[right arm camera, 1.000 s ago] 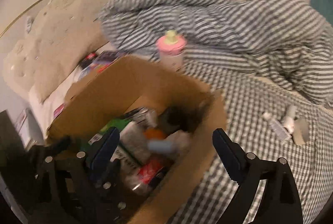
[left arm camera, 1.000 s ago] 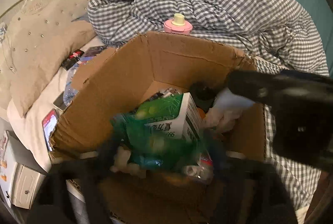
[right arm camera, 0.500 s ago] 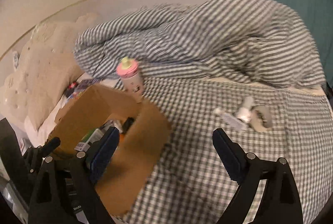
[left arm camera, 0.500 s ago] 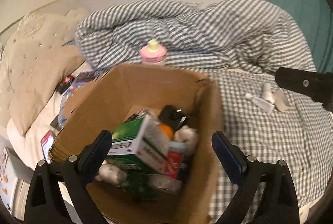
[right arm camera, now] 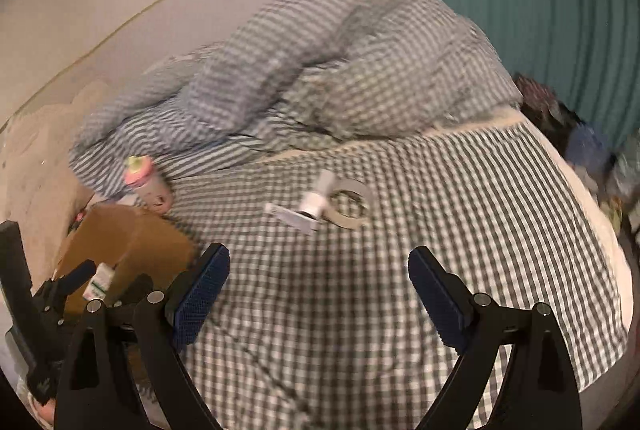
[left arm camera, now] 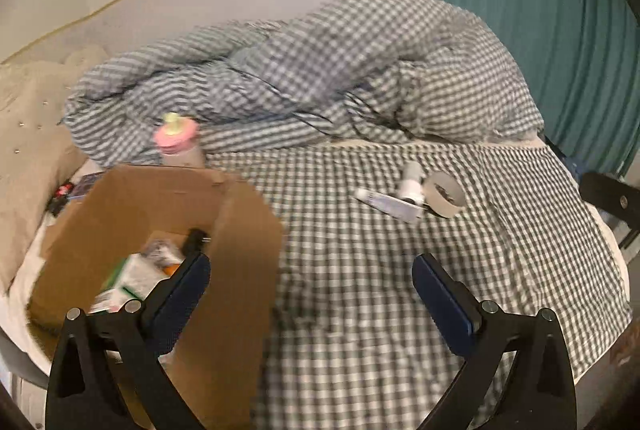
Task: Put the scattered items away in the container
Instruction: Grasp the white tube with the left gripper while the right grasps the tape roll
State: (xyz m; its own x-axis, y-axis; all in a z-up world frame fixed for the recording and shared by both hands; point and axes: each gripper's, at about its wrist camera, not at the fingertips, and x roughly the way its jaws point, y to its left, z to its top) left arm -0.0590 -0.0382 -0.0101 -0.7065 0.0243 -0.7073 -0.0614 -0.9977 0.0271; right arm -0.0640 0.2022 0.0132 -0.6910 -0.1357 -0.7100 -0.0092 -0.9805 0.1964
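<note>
The left gripper [left arm camera: 310,282] has its two black arms far apart with blue pads, and nothing is between them; its jaws have just been opening a bit more. The right gripper [right arm camera: 318,276] is wide apart too, and nothing is between its pads. Both hang over a bed with a grey checked sheet [left arm camera: 380,290]. A brown cardboard box [left arm camera: 240,238] sits on the bed at the left side, with its top open. Inside it you can see a green and white carton [left arm camera: 132,278] and some other small things that are too blurry to name. Just behind the box stands a bottle with a pink lid [left arm camera: 176,140]. Out on the sheet, well away from the box, three small things lie close together: a white tube [left arm camera: 386,200], a small white bottle [left arm camera: 412,182] and a roll of tape [left arm camera: 444,192]. In the right wrist view they lie in front of the open pads. A big checked blanket [left arm camera: 320,82] is bunched up at the back, a beige pillow [left arm camera: 28,134] is on the left, and a teal curtain [left arm camera: 540,10] hangs on the right
</note>
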